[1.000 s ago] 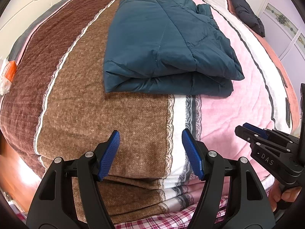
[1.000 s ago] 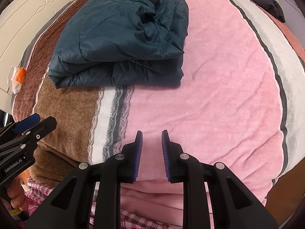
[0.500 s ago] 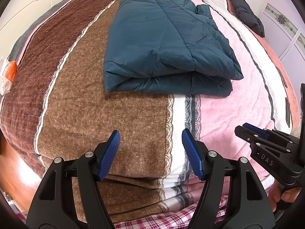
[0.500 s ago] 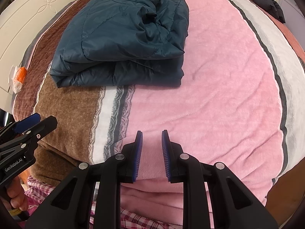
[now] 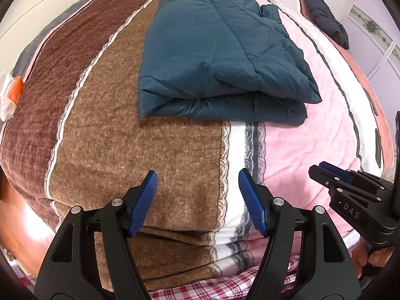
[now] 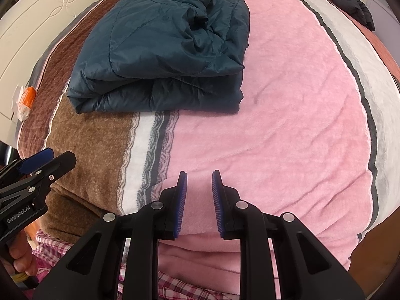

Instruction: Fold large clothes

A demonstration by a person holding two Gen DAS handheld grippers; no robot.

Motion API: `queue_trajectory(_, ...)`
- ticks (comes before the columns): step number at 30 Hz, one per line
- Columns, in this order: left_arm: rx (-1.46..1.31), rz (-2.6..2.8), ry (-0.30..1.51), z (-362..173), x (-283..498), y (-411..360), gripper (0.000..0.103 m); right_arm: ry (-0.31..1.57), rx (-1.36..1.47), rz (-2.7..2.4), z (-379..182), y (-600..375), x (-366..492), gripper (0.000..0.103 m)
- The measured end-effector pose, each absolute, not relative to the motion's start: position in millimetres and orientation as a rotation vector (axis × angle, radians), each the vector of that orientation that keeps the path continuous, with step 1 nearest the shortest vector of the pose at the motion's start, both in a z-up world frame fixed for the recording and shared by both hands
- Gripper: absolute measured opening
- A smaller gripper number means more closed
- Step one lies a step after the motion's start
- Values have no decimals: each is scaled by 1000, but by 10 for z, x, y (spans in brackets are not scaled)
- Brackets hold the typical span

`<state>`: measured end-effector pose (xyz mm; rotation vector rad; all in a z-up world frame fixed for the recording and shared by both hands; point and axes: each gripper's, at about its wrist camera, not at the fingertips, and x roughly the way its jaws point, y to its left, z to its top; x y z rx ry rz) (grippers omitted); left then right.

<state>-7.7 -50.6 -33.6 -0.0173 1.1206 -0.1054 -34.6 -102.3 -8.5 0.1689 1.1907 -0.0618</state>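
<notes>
The left gripper (image 5: 197,201) hangs with jaws wide apart and empty; the right gripper (image 6: 199,201) has a narrow gap, also empty. Ahead of both, well apart, the folded dark-teal quilted jacket (image 5: 215,57) lies on the bed's striped brown, white and pink plush blanket (image 6: 287,130). Only bare blanket lies between. Far right, a black padded garment (image 5: 325,22); left, an orange-and-white packet (image 5: 11,92).

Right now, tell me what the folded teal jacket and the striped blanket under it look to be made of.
Folded teal jacket: probably a thin synthetic shell like nylon or polyester over padding; it has a slight sheen, stitched quilting lines and puffy folded edges. Striped blanket: looks like soft plush fleece, matte and fuzzy, with a short nap and shallow creases. The exact fibre of either cannot be told from here.
</notes>
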Motion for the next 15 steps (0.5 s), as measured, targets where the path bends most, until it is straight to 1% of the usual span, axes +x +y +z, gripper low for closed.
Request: queue_trajectory(15,-13,-107,1106,-311,-85,-520,67,1192,174,-60,-108,-1021,-352,22)
